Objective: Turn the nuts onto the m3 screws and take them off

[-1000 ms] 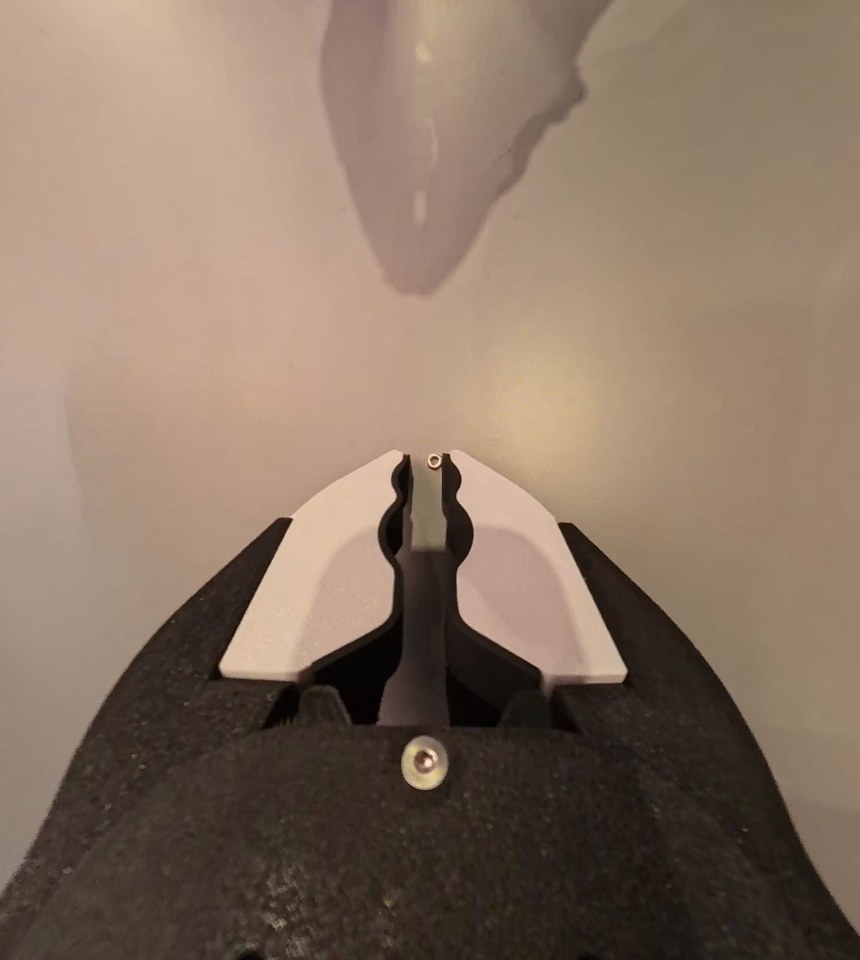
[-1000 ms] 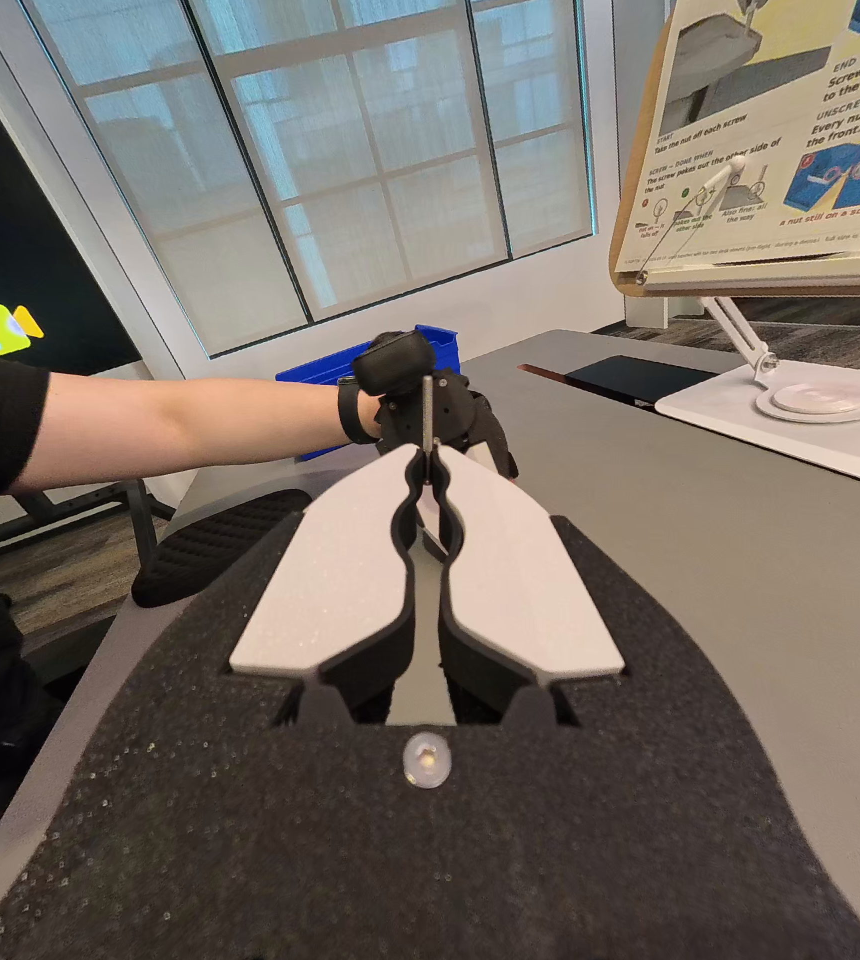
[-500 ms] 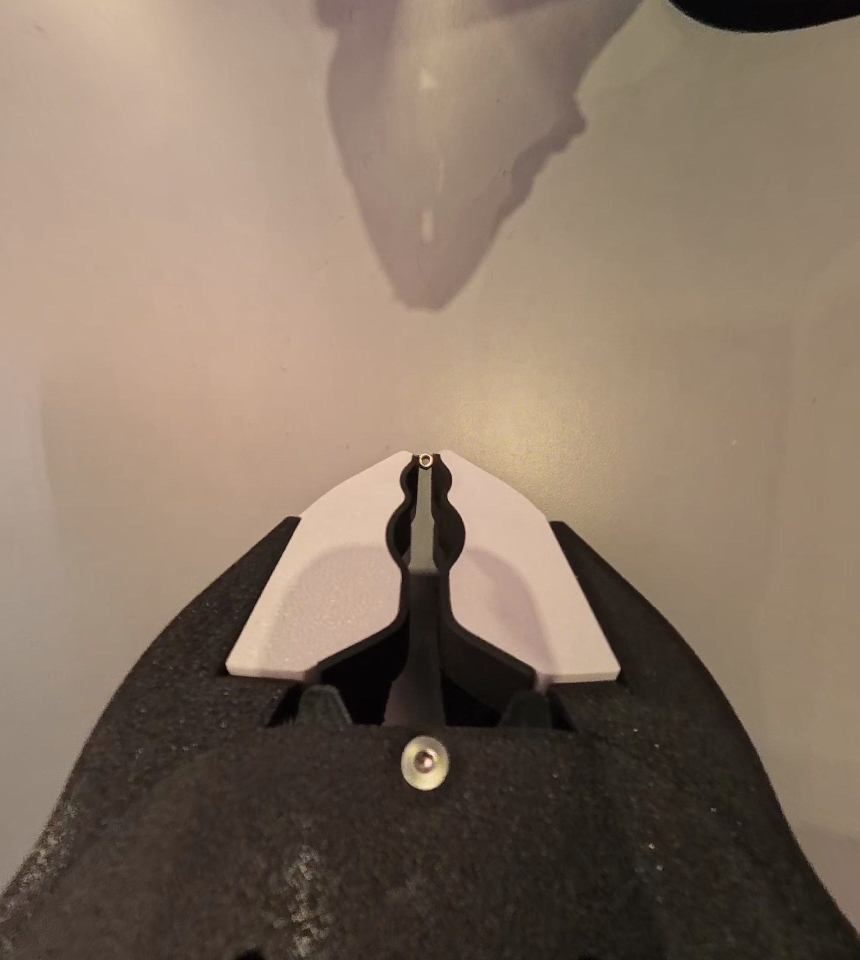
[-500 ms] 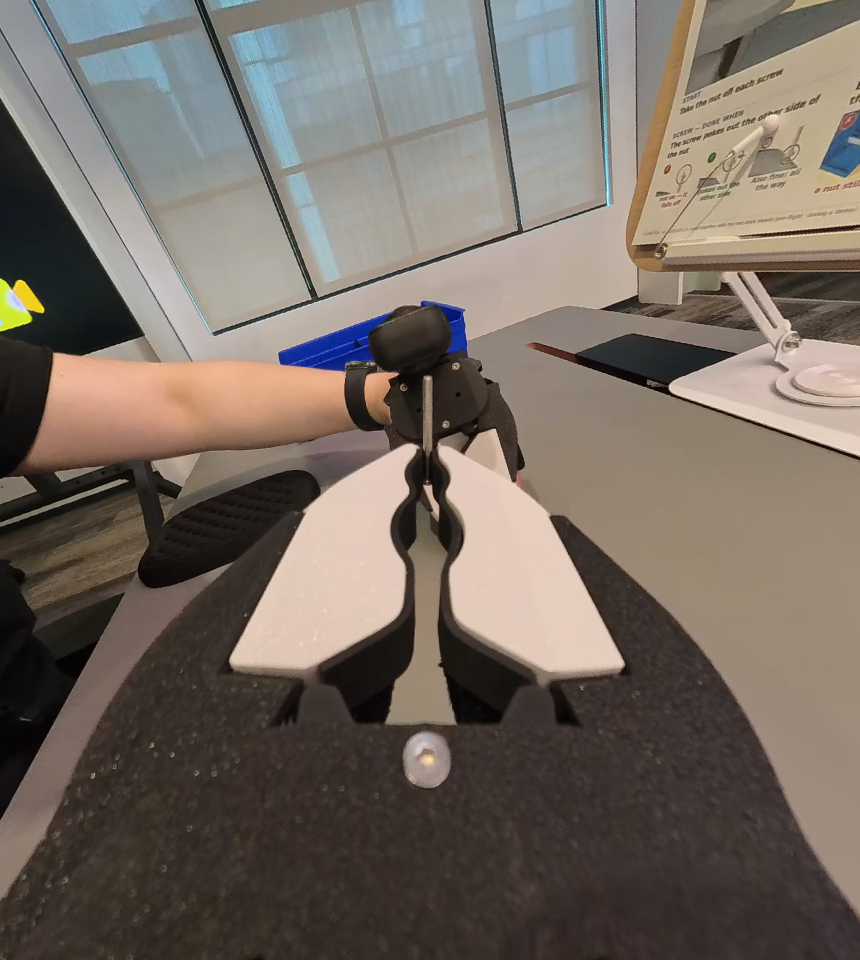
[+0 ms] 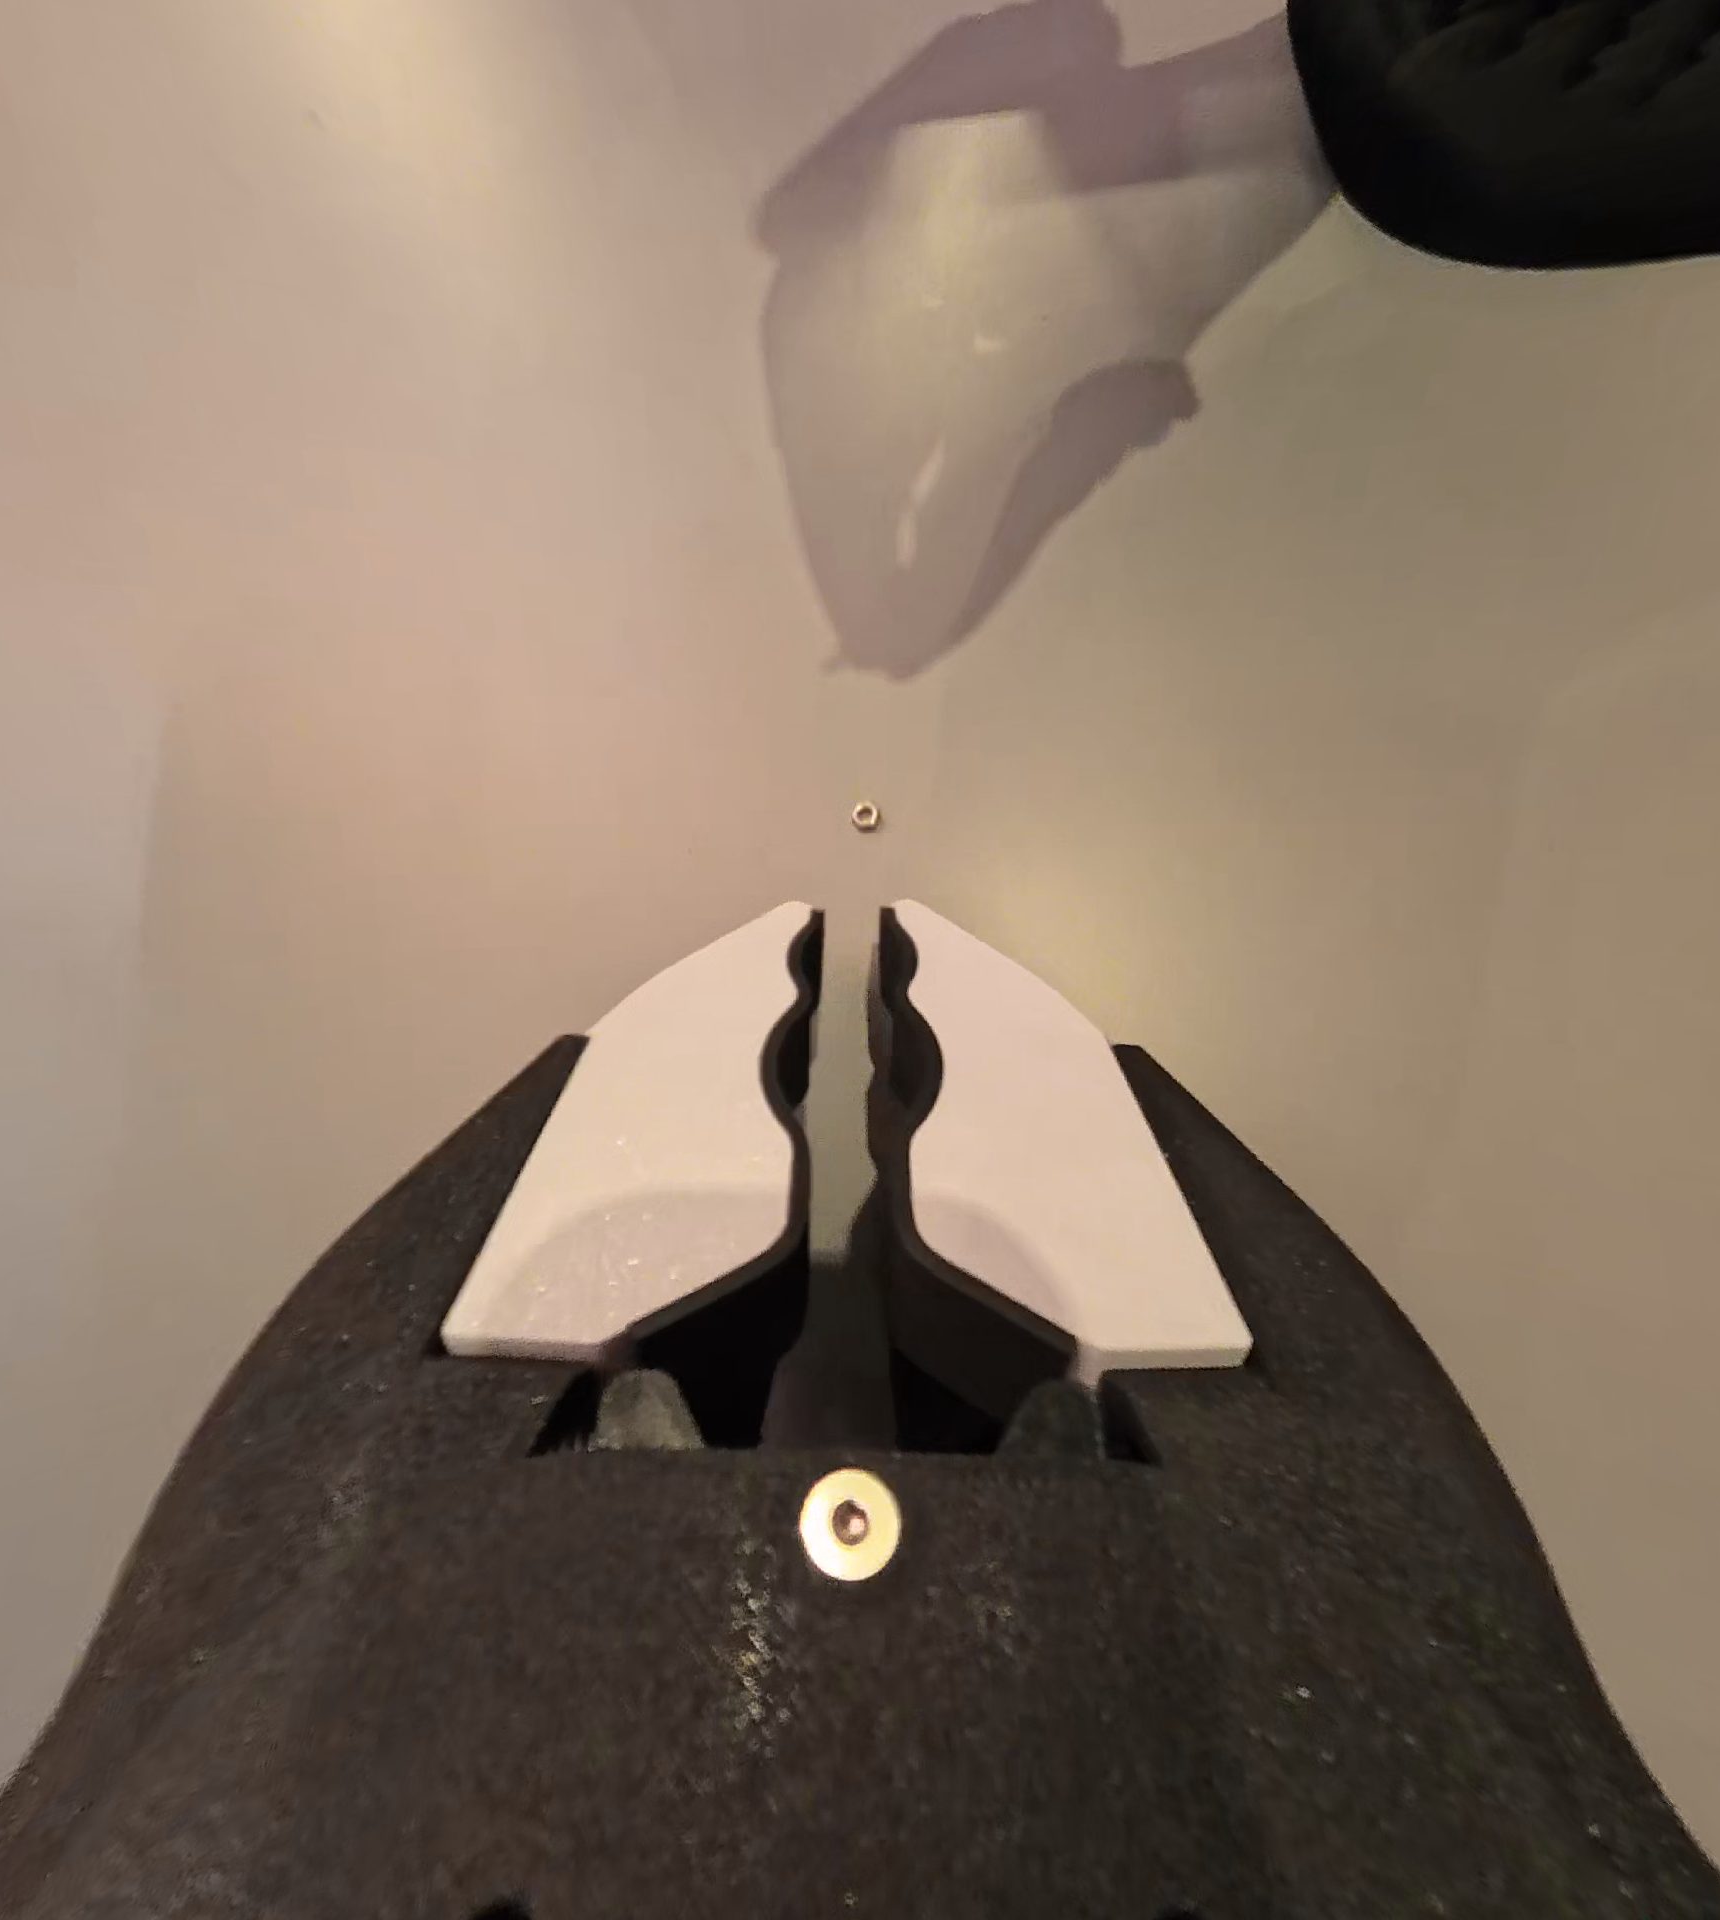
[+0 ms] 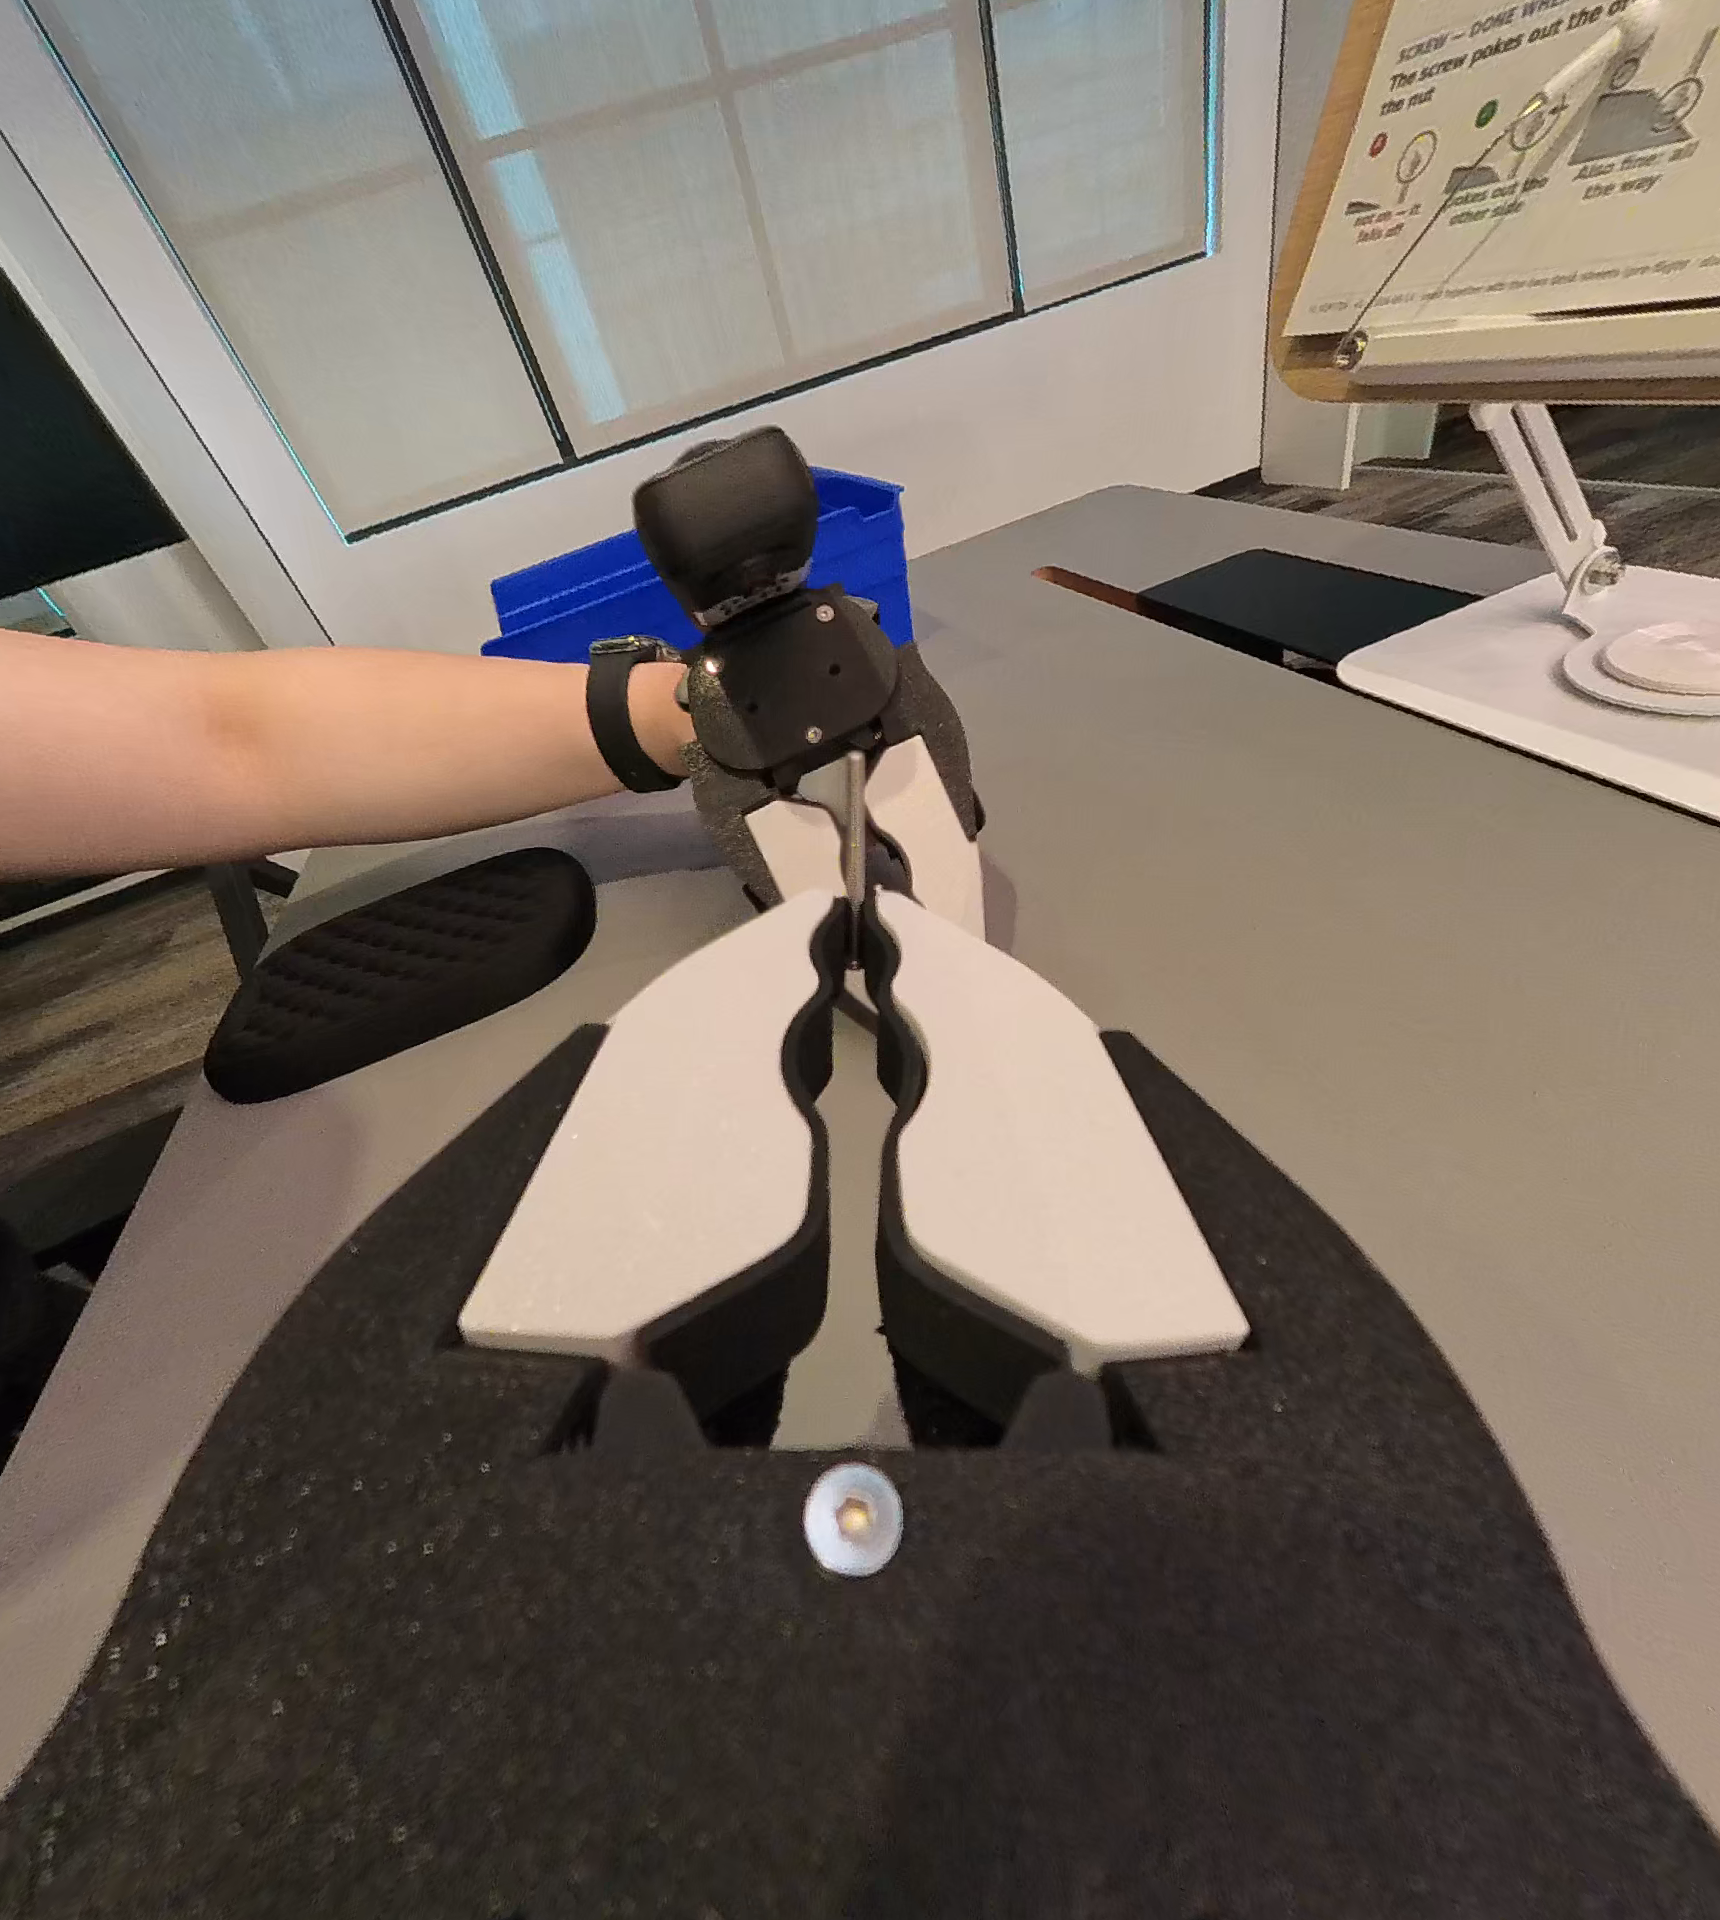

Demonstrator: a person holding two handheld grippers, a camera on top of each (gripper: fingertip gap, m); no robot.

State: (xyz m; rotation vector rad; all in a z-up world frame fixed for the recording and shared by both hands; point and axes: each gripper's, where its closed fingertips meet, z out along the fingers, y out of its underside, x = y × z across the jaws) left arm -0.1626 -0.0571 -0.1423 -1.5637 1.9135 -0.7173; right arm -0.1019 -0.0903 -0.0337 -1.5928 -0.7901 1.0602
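One nut (image 5: 866, 817) on table (image 5: 316, 520), one screw (image 6: 853, 831) pinched in right gripper (image 6: 853, 914)

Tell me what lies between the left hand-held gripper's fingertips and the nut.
Nothing: in the left wrist view only bare table separates the left hand-held gripper from the nut.

blue bin (image 6: 565, 613) at the grey table's (image 6: 1355, 987) far edge; white stand (image 6: 1604, 665) holds an instruction board (image 6: 1562, 208).
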